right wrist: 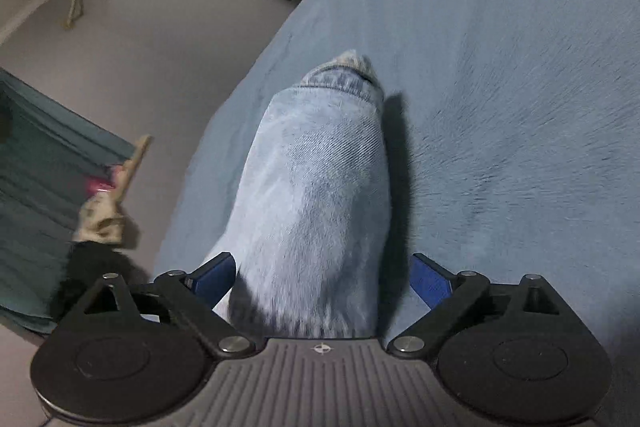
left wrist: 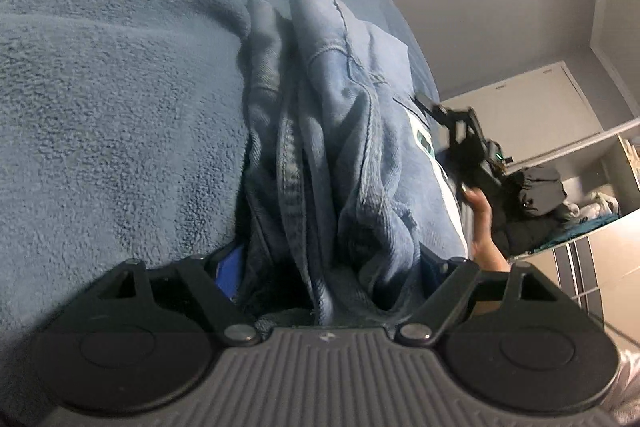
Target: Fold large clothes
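The jeans [left wrist: 320, 131] lie bunched in thick lengthwise folds on the blue fleece blanket [left wrist: 112, 99] that covers the bed, close to its edge, beyond which the room falls away toward a wall and a shelf unit [left wrist: 592, 195]. In my right wrist view the paler leg end [right wrist: 320, 187], hem cuff at the far tip, runs straight out from my tongs over the blanket [right wrist: 520, 87], also near the bed's edge.

My left tongs [left wrist: 328, 267] stand wide, with a heap of waistband denim filling the gap. The fabric hides the pads, so I cannot tell whether I am pinching or only cradling it. My right tongs [right wrist: 320, 279] are spread wide too: the blue pads [right wrist: 212, 277] sit clear on either side of the leg, with a visible gap on the right, so I am gripping nothing there. From the left view I can see my right hand [left wrist: 480, 211] off the bed's edge with its tool, blurred.

I judge the step to be laying the folded length down and letting go. To do it well I would keep the right tongs open and draw straight back along the leg, so the pads do not snag the cloth and drag the fold askew. On the left, I would set the bundle flat before easing away, then smooth the ridges, since thick denim springs up and the layers could slide apart.
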Available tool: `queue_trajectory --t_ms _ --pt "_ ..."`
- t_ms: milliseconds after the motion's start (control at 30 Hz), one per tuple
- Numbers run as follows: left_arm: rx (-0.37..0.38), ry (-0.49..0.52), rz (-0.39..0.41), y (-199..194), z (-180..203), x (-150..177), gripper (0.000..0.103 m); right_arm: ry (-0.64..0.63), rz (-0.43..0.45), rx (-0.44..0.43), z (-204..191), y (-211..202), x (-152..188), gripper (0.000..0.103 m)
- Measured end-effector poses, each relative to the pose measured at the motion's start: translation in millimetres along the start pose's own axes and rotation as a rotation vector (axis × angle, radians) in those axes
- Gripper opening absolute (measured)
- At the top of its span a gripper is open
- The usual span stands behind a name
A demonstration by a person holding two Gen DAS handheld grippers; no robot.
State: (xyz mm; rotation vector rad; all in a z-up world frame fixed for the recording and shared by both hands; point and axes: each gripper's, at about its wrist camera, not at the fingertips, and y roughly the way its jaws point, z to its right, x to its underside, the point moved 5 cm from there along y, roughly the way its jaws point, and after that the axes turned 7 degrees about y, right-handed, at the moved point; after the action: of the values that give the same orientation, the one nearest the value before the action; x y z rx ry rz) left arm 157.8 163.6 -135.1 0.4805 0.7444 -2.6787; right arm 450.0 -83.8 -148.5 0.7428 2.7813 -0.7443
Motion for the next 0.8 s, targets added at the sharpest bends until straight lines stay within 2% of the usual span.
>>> queue_trajectory --t_ms 200,233,267,333,367,500,600,700,800 --pt "0.055 -0.001 0.006 1.3 -9.8 4.2 0.08 0.008 -0.056 -0.108 13.5 39.9 -20.1 0.09" --pt "0.075 0.011 0.013 2.0 -10.1 4.4 0.08 0.01 -0.056 -0.124 16.0 45.0 -22.7 0.086" --pt "0.095 0.019 0.017 3.1 -11.1 4.8 0.079 0.01 -0.044 -0.141 17.7 48.8 -24.8 0.071" --pt "0.133 0.041 0.029 5.4 -11.6 5.4 0.077 0.011 -0.002 -0.182 16.9 50.7 -28.7 0.055" --pt "0.144 0.051 0.03 5.7 -9.9 5.8 0.077 -0.01 0.027 -0.193 13.2 49.7 -29.4 0.042" --pt "0.182 0.08 0.052 14.9 10.8 1.6 0.076 -0.093 0.101 -0.195 -9.4 42.7 -34.8 0.032" --pt "0.155 0.084 0.061 35.9 28.6 -6.5 0.076 -0.152 0.15 -0.208 -30.5 33.2 -51.3 0.029" --pt "0.048 0.109 0.065 66.2 46.3 -27.9 0.073 -0.283 0.19 -0.208 -60.5 20.7 -81.7 0.028" --pt "-0.033 0.165 0.114 103.4 60.4 -60.9 0.07 -0.359 0.251 -0.204 -88.1 7.6 -127.7 0.027"
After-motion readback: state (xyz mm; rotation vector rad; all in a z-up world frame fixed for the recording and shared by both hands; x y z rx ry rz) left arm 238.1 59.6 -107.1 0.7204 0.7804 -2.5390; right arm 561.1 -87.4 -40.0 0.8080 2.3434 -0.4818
